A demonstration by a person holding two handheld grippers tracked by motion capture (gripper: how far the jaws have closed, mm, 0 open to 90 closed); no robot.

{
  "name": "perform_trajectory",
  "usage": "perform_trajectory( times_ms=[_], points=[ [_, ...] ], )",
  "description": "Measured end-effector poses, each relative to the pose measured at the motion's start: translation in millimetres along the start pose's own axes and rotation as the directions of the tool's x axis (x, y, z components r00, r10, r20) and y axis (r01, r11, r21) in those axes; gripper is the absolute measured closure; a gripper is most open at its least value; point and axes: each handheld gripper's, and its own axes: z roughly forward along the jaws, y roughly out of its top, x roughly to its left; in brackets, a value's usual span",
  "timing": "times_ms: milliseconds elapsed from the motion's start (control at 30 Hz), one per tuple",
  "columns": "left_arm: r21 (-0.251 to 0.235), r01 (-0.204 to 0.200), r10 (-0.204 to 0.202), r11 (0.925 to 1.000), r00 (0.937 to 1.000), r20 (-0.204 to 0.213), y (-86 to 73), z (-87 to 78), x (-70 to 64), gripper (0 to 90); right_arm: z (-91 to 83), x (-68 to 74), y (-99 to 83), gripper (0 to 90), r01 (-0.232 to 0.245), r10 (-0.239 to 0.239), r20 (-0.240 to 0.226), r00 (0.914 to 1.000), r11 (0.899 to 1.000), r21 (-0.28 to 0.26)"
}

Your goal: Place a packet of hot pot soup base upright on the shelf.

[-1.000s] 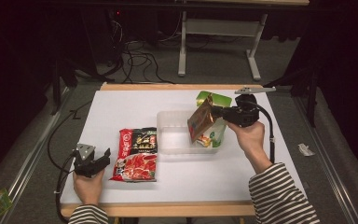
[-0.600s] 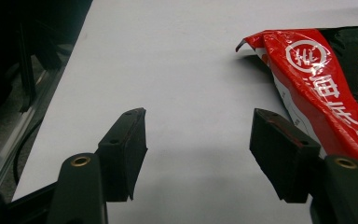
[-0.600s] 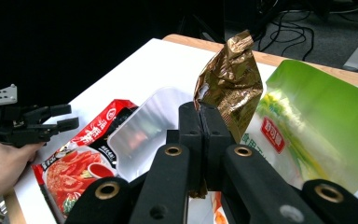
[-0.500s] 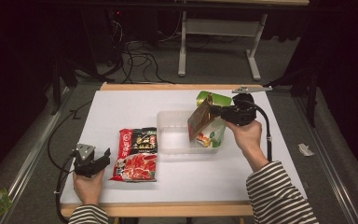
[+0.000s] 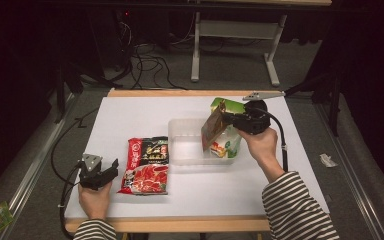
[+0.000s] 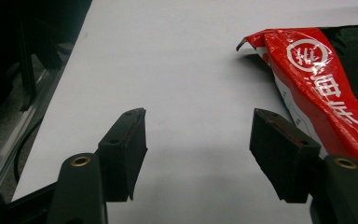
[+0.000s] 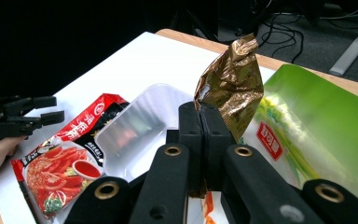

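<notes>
Right gripper [image 7: 204, 126] clamped on brown pouch [image 7: 231, 79] above clear tray [image 5: 187, 145], left gripper [image 6: 198, 154] jaws spread — grasping nothing.

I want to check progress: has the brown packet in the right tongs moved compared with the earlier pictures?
Yes, slightly. The brown packet has sunk lower toward the clear plastic tray, clamped in the right tongs.

Bare counter [image 5: 130, 120] left and front: free passage. Clear tray [image 5: 187, 142] mid-counter, red packet [image 5: 146, 165] beside it, green pouch [image 5: 227, 107] behind: obstacles. Brown packet [image 5: 213, 130] hangs over tray.
</notes>
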Motion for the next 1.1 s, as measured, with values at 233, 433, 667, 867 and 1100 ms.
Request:
perform_trajectory(
  times_ms=[233,433,667,867,1100],
  points=[
    [0.001,0.000,0.000,1.0000,1.0000,0.000,0.0,0.0,0.0,36.7,3.6,-1.0,0.2,90.0,-0.001,0.001,0.002,1.0000,1.000,0.008],
    [0.001,0.000,0.000,1.0000,1.0000,-0.003,0.1,0.2,-0.1,36.7,6.8,-0.9,0.3,90.0,0.005,-0.005,0.000,1.0000,1.000,0.017],
    [0.003,-0.001,0.001,1.0000,1.0000,-0.003,0.2,0.2,-0.3,36.7,10.5,2.6,0.9,90.0,0.017,-0.017,-0.005,0.9998,0.999,0.029],
    [0.003,-0.001,0.001,1.0000,1.0000,-0.003,0.2,0.2,-0.3,36.7,15.6,4.9,1.4,90.0,0.031,-0.031,-0.006,0.9995,0.999,0.041],
    [0.004,0.000,0.000,1.0000,1.0000,-0.001,0.2,0.3,-0.2,36.7,22.6,6.8,2.0,90.0,0.040,-0.039,-0.009,0.9992,0.997,0.061]
  ],
)
